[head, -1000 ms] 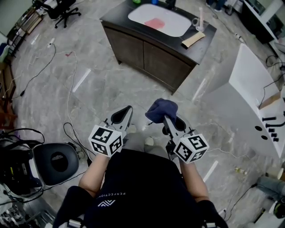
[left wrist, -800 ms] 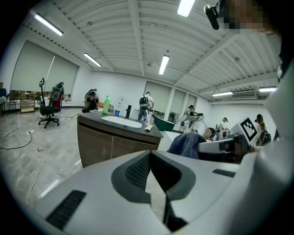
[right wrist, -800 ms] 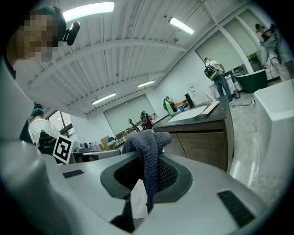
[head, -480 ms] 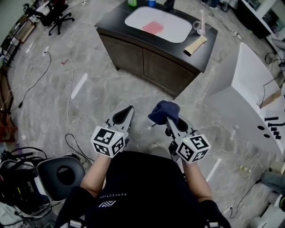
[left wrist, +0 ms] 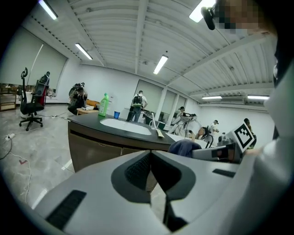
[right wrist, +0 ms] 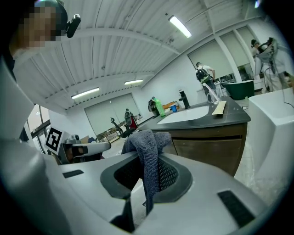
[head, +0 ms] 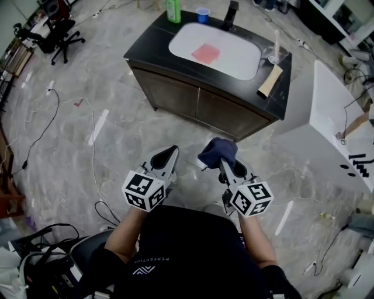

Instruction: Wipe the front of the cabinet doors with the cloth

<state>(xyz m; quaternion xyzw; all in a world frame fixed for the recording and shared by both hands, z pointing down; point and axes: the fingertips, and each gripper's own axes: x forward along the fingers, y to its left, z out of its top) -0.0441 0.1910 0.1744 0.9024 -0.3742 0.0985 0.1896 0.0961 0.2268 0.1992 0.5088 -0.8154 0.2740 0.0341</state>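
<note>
Clamped betw. jaws of R gripper (right wrist: 146,170): dark blue cloth (right wrist: 148,146), bunched over the tips, tail hanging down betw. the pads. Jaws of L gripper (left wrist: 150,157) closed tip to tip, nothing betw. them. L gripper just beside R, not touching. Ahead of both jaw sets, well apart from cloth: cabinet doors (head: 198,108). Beyond, on cabinet top: white sink (head: 234,58), green bottle (head: 173,10), blue cup (head: 203,14).

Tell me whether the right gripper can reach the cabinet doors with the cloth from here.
Probably not yet: the right gripper, shut on the cloth, is short of the cabinet doors across the floor. Nothing blocks it; stepping closer should do.
</note>
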